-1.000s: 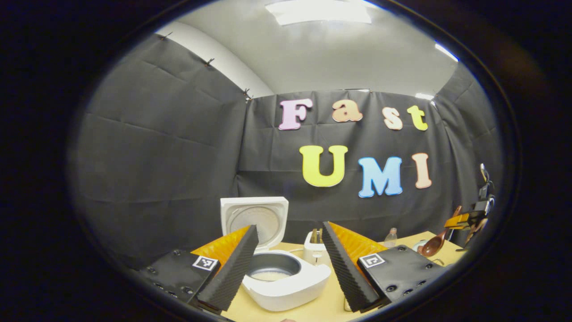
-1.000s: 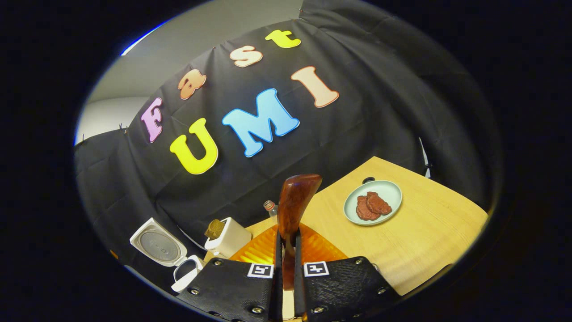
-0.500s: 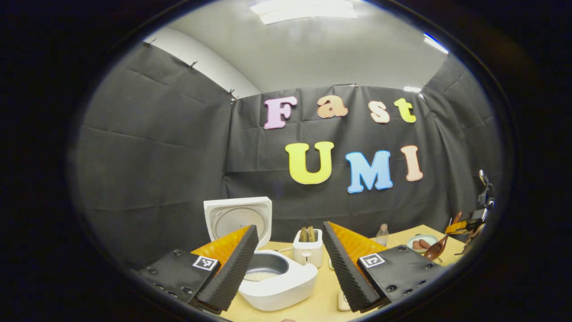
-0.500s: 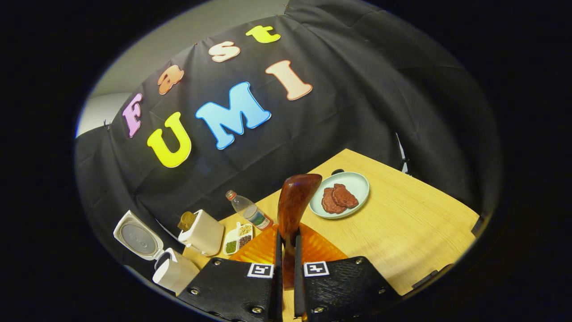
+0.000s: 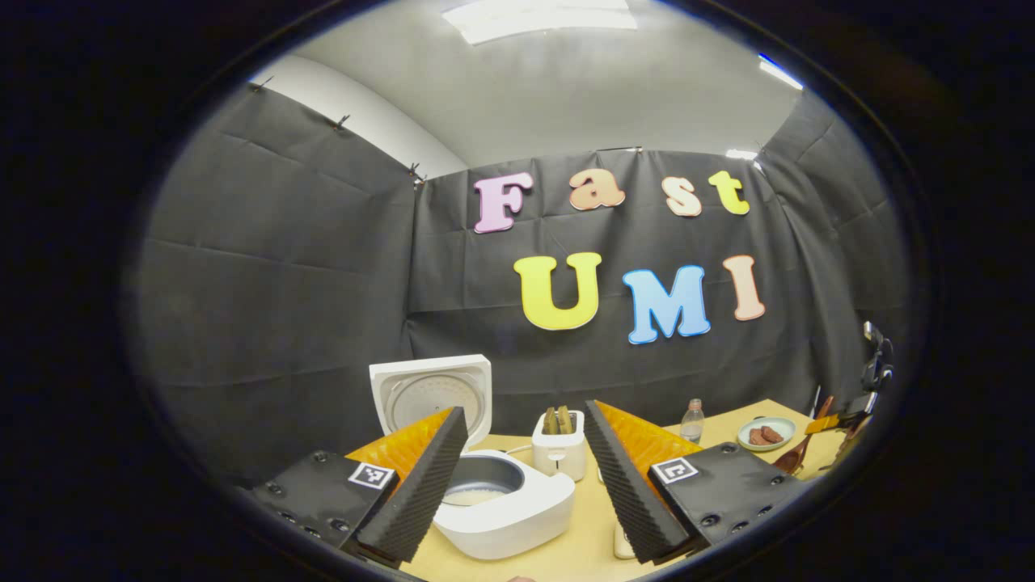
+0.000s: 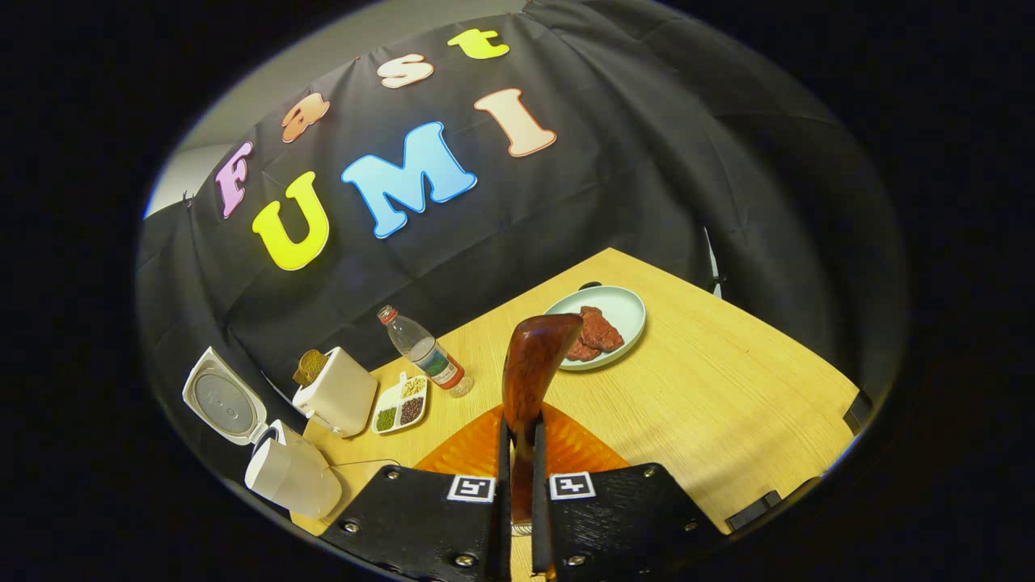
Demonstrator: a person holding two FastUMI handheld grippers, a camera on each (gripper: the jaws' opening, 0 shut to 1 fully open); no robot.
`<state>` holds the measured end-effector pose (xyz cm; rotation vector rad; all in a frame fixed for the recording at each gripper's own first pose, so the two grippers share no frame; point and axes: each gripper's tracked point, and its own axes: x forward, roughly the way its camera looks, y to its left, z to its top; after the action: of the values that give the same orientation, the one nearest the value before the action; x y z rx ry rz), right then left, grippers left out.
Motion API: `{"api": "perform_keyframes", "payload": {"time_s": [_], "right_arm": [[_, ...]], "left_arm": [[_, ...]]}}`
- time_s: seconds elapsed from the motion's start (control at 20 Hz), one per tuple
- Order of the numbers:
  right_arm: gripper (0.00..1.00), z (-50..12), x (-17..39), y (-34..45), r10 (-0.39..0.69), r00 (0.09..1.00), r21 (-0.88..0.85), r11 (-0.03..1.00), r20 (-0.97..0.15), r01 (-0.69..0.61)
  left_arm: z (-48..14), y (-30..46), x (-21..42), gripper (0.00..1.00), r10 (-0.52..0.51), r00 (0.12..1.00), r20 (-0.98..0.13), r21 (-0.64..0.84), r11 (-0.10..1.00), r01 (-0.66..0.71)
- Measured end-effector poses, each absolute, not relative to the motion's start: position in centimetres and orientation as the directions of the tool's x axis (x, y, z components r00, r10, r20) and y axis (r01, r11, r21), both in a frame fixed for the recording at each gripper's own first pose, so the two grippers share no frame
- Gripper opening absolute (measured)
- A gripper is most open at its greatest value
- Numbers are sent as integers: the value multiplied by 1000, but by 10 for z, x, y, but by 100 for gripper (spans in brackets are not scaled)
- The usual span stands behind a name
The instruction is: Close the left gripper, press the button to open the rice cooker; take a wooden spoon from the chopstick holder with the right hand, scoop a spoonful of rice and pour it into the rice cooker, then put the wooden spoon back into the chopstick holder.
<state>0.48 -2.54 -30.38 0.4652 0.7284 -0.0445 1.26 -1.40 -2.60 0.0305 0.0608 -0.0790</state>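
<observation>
**Spoon clamped in the right gripper, cooker standing open**

Left gripper view: the left gripper [image 5: 524,473] is hanging low over the table [image 5: 586,541] with its jaws spread wide and nothing between them. Past the left finger the cooker [image 5: 505,505] is sitting on the table, its lid [image 5: 431,394] standing upright behind it and the inner pot showing a pale layer at the bottom. A toaster [image 5: 558,444] with two slices in its slots is standing just behind the cooker. Farther right a bottle [image 5: 692,420] is standing upright near the wall, and a plate [image 5: 766,433] with brown food is lying near the table's far edge. At the right rim the right gripper [image 5: 841,420] is showing, holding the spoon [image 5: 794,459] with its bowl hanging down over the table.

Right gripper view: the right gripper [image 6: 517,485] is holding its jaws closed on the spoon [image 6: 530,380], both fingers pressing the handle, the dark red-brown bowl rising above them and curling right. Its tip is overlapping the plate [image 6: 618,303] behind it, where two brown pieces are lying. To the left, a bottle [image 6: 424,352] is standing beside a small divided dish [image 6: 399,404] of green, dark and pale grains. The toaster [image 6: 335,392] is sitting just left of the dish, and the cooker [image 6: 291,477] with its raised lid [image 6: 217,400] is sitting at the table's [image 6: 728,404] left end.
</observation>
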Motion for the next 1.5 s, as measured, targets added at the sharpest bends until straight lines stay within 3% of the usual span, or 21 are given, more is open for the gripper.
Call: {"api": "perform_keyframes", "payload": {"time_s": [0.25,0.3,0.35,0.45,0.5,0.55,0.6,0.95,1.05,1.1,1.25,1.5], "right_arm": [[15,-303,3,-20,150,754,430,883,-640,189],[21,-300,6,-22,150,758,431,883,-634,186],[27,-299,3,-23,140,763,421,888,-631,185],[45,-290,6,-27,128,778,406,897,-615,174],[59,-285,5,-29,118,784,390,905,-609,167],[74,-279,6,-33,100,795,366,917,-599,160],[100,-273,7,-36,75,808,331,931,-584,153],[98,-180,14,-30,27,913,100,995,-407,15],[98,-158,14,-22,34,928,70,998,-372,-9],[98,-148,13,-18,36,934,62,998,-356,-15],[98,-125,7,-6,39,947,37,999,-319,-28],[98,-102,-1,9,34,962,-20,999,-271,-41]], "left_arm": [[-25,-12,9,95,-70,996,-59,40,997,72],[-24,-12,8,99,-70,996,-59,39,997,72],[-25,-12,8,95,-69,996,-60,37,997,71],[-25,-13,7,99,-69,996,-58,27,997,71],[-26,-12,7,99,-70,996,-58,22,997,72],[-27,-12,8,95,-70,996,-59,18,997,72],[-28,-11,10,99,-69,996,-60,16,997,70],[-36,-1,29,95,-69,995,-75,-8,998,68],[-39,4,39,100,-67,995,-80,-12,998,66],[-41,6,45,95,-64,994,-85,-9,998,64],[-46,17,67,100,-50,993,-103,5,999,51],[-42,41,125,95,-36,995,-94,-2,999,36]]}}
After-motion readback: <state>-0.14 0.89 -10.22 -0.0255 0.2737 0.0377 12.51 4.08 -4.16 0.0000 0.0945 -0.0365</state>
